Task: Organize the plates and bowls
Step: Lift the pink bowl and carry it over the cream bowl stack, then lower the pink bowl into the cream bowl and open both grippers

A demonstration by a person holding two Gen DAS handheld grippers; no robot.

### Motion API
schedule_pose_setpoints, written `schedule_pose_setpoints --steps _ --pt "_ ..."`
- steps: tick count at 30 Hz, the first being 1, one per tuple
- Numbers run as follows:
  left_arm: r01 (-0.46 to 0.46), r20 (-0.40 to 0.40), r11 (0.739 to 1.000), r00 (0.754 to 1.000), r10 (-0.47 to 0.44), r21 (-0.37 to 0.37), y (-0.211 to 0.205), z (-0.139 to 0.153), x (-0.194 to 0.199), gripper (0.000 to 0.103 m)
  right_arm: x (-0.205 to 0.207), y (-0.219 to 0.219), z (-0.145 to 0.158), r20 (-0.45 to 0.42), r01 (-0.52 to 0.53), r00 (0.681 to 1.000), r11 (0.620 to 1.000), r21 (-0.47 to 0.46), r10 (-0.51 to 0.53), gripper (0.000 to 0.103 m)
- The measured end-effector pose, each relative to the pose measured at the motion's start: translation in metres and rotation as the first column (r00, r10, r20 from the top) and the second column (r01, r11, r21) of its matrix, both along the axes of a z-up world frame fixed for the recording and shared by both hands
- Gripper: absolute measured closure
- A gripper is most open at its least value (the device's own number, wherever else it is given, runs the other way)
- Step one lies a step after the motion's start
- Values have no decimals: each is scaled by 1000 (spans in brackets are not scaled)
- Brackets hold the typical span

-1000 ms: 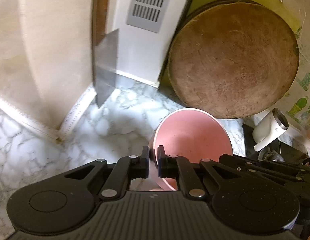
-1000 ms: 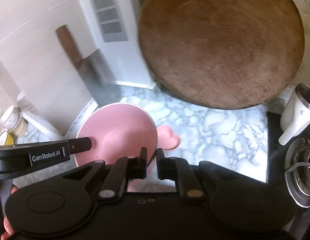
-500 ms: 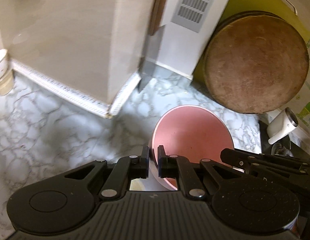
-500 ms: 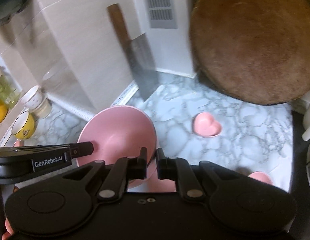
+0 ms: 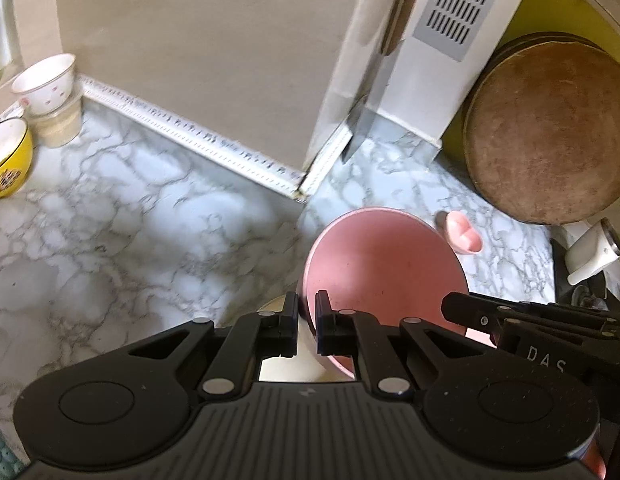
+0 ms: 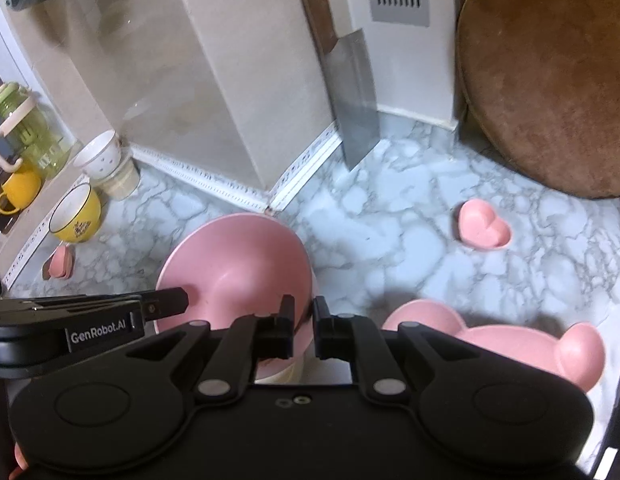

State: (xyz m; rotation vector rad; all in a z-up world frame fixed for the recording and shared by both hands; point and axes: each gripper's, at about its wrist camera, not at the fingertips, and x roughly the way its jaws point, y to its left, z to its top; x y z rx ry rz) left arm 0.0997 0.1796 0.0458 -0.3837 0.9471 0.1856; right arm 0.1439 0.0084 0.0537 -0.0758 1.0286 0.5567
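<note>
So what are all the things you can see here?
Big bowl: 1, pink, held by its rim from both sides
Heart dish: 1, pink, on marble counter
Bear-shaped plate: 1, pink, near right
Yellow bowl: 1, far left
White cup: 1, stacked on a tub
Cleaver: 1, leaning on wall
Round board: 1, brown, leaning
Left gripper: black, pinching the rim
Right gripper: black, pinching the rim
</note>
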Motion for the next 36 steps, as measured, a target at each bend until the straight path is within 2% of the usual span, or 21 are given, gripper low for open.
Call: schedule_pose_setpoints --steps 21,36 --pt "-26 -84 1000 996 25 -7 13 -38 -15 96 -9 18 -37 -71 -30 997 999 -39 27 93" --pt "-18 -82 1000 996 19 10 13 -44 -14 96 -8 16 -47 -95 -39 995 998 -42 35 93"
